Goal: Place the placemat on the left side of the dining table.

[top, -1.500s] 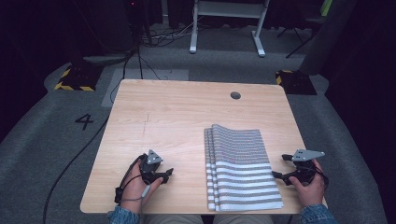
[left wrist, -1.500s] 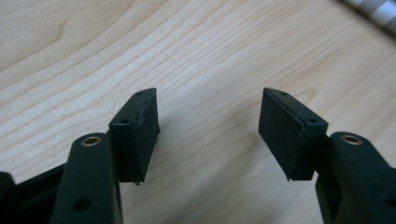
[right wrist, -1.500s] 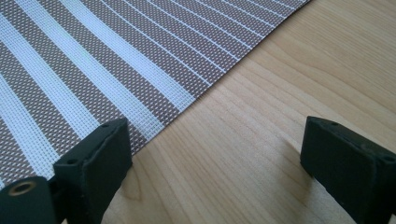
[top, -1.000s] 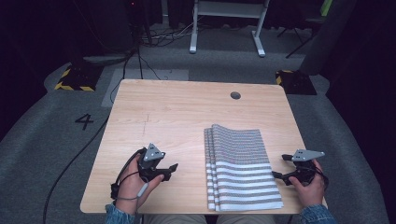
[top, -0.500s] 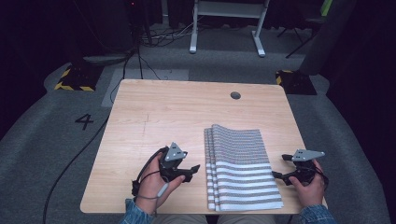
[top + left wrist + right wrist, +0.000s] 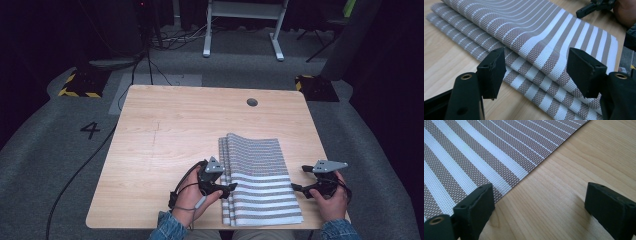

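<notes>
A stack of brown-and-white striped woven mats (image 6: 257,175) lies on the near right part of the wooden table (image 6: 190,125). My left gripper (image 6: 231,188) is open at the stack's left edge, its jaws pointing right over the layered edges of the striped mats (image 6: 544,50). At the stack's right edge sits my right gripper (image 6: 295,187), open and pointing left. In the right gripper view the top mat (image 6: 474,152) has its edge just in front of the left jaw, with bare table wood (image 6: 554,190) between the jaws of my right gripper (image 6: 537,200).
A round cable hole (image 6: 252,102) sits in the table's far right part. Cables (image 6: 90,155) run over the grey floor at left. A white desk frame (image 6: 242,27) stands behind the table. The other gripper (image 6: 596,5) shows far off in the left gripper view.
My left gripper has moved right across the table from its near left area to the left edge of the mats. The right gripper has stayed put.
</notes>
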`<state>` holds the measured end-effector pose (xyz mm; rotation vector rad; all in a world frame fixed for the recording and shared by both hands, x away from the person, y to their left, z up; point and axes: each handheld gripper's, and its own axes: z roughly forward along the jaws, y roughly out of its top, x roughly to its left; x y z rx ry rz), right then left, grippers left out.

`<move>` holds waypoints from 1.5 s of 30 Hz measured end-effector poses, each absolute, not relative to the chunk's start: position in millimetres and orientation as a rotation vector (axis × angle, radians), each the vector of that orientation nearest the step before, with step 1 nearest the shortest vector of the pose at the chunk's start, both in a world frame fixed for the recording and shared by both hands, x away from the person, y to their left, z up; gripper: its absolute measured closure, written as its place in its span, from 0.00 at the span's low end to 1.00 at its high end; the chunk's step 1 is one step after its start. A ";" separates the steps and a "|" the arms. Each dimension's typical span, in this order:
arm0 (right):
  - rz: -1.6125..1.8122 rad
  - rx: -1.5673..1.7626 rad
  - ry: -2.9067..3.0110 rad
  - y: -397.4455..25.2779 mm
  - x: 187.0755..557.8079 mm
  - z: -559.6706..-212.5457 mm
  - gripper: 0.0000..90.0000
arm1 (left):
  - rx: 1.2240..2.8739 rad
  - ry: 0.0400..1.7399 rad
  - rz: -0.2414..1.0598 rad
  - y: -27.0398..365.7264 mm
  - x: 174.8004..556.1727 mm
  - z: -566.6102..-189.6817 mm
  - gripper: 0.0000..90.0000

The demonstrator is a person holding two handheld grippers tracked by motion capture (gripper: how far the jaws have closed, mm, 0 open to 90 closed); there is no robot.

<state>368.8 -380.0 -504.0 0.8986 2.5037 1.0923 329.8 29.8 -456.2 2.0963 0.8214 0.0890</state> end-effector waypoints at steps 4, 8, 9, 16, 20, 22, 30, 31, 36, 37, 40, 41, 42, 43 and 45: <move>1.092 0.898 2.503 -380.0 368.9 -504.1 0.10 | 2.106 0.823 0.037 22.7 335.7 -467.7 0.36; 1.092 0.898 2.503 -380.0 368.8 -504.1 0.10 | 2.088 0.865 -0.034 18.2 339.8 -479.7 0.33; 1.092 0.899 2.503 -380.0 368.8 -504.1 0.10 | 2.088 0.863 -0.025 16.7 339.5 -480.0 0.32; 1.090 0.898 2.501 -380.0 369.0 -504.1 0.10 | 2.107 0.825 -0.012 7.9 339.1 -476.9 0.31; 1.090 0.900 2.501 -380.0 368.9 -504.1 0.10 | 2.081 0.855 -0.075 6.8 343.4 -488.8 0.30; 1.090 0.900 2.501 -380.0 368.9 -504.1 0.10 | 2.074 0.845 -0.098 4.2 343.7 -494.7 0.30; 1.090 0.900 2.501 -380.0 368.9 -504.1 0.10 | 2.143 0.858 -0.070 -11.7 341.9 -490.4 0.56; 1.090 0.900 2.501 -380.0 368.9 -504.1 0.10 | 2.155 0.858 -0.072 -11.7 341.5 -488.9 0.63; 1.090 0.899 2.500 -380.1 369.0 -504.1 0.10 | 2.140 0.807 -0.041 -11.0 337.3 -484.6 0.93; 1.090 0.899 2.500 -380.0 369.0 -504.1 0.10 | 2.151 0.785 -0.016 -9.2 337.4 -482.7 0.96; 1.090 0.899 2.500 -380.0 369.0 -504.1 0.10 | 2.130 0.772 0.015 -7.5 334.5 -475.1 0.98; 1.090 0.898 2.500 -380.1 369.0 -504.2 0.10 | 2.131 0.760 0.035 -5.9 333.2 -470.1 0.98; 1.090 0.898 2.500 -380.1 369.1 -504.2 0.10 | 2.129 0.732 0.079 -1.9 331.1 -460.4 0.98; 1.090 0.898 2.500 -380.1 369.1 -504.2 0.10 | 2.129 0.719 0.093 0.9 330.1 -454.8 0.98; 1.089 0.894 2.499 -380.2 369.2 -504.3 0.10 | 2.120 0.711 0.113 4.4 328.5 -447.9 0.98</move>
